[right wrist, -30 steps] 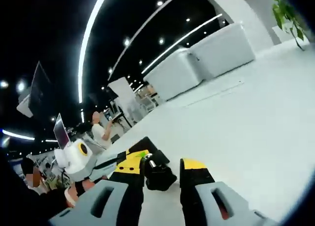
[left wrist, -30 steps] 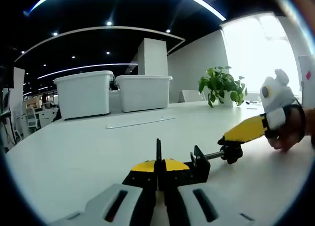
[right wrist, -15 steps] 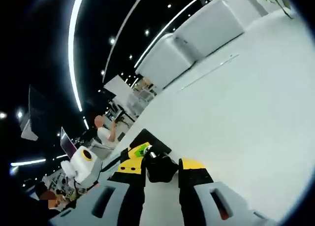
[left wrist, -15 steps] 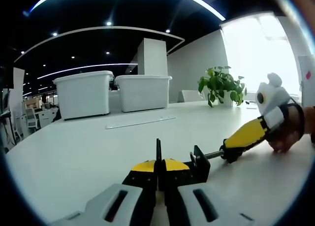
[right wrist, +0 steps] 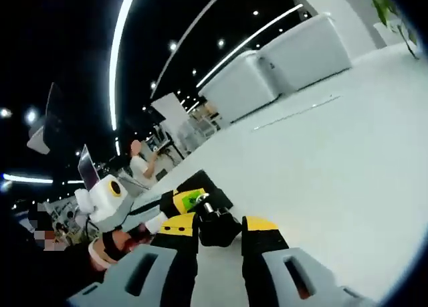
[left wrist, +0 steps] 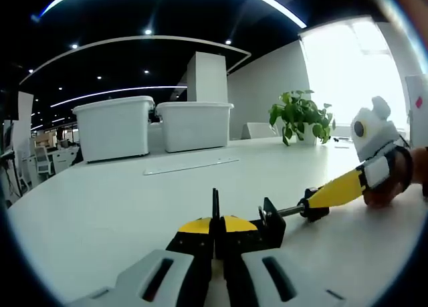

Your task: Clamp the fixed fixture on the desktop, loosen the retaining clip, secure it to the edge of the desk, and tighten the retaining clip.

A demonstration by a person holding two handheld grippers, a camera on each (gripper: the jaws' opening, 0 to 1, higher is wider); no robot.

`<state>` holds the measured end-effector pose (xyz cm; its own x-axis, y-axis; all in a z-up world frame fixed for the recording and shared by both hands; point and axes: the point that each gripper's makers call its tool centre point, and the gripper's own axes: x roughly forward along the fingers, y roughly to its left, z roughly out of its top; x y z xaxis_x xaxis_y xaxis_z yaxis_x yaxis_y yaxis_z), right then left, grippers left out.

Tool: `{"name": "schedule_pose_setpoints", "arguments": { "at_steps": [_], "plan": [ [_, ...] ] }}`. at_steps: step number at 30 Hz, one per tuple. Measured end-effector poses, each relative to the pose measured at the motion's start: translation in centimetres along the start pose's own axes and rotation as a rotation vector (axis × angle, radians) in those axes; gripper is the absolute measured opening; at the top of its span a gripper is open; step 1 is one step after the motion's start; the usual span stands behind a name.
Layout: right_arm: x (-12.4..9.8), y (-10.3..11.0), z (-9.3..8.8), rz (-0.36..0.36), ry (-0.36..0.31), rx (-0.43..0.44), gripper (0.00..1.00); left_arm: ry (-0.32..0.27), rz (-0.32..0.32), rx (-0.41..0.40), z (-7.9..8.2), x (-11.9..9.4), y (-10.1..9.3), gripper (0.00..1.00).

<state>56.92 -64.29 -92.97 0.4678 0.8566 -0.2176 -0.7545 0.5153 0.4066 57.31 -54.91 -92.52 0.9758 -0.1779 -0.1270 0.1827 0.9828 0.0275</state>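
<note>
Clamp (left wrist: 271,220) on near desk (left wrist: 100,213): left gripper (left wrist: 215,225) fingers pinched on its frame to steady it, right gripper (right wrist: 219,228) fingers closed around the screw knob (right wrist: 215,228) to loosen it.

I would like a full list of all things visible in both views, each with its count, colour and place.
Black metal clamp fixture: one, black with a silver screw rod, on the table, held between the left gripper's jaws.
Black screw knob: one, black, at the rod's end, between the right gripper's jaws.
White table: one, white, spans the foreground.
White plastic storage bins: two, white, side by side at the table's far side.
Flat metal strip: one, pale, lying before the bins.
Potted plant: one, green, far right by the window.
Left gripper: one, yellow and black, shut on the fixture.
Right gripper: one, yellow and black, shut on the knob.
</note>
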Motion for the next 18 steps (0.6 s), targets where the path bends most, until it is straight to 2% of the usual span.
{"name": "schedule_pose_setpoints", "arguments": {
  "at_steps": [4, 6, 9, 15, 18],
  "plan": [
    [0.04, 0.25, -0.02, -0.013, -0.012, -0.144, 0.23, 0.0, 0.0, -0.001, -0.01, -0.01, 0.02, 0.04],
    [0.08, 0.32, 0.01, -0.02, -0.021, -0.178, 0.23, 0.0, 0.001, -0.001, -0.01, -0.02, 0.03, 0.04],
    [0.03, 0.47, 0.09, -0.029, -0.039, -0.274, 0.23, 0.0, 0.002, -0.001, -0.02, -0.03, 0.04, 0.04],
    [0.1, 0.4, 0.45, -0.058, -0.078, -0.52, 0.23, 0.0, 0.003, -0.002, -0.03, -0.03, 0.07, 0.04],
    [0.09, 0.41, 0.55, -0.07, -0.088, -0.602, 0.23, 0.0, 0.005, -0.003, -0.04, -0.02, 0.1, 0.04]
  ]
}}
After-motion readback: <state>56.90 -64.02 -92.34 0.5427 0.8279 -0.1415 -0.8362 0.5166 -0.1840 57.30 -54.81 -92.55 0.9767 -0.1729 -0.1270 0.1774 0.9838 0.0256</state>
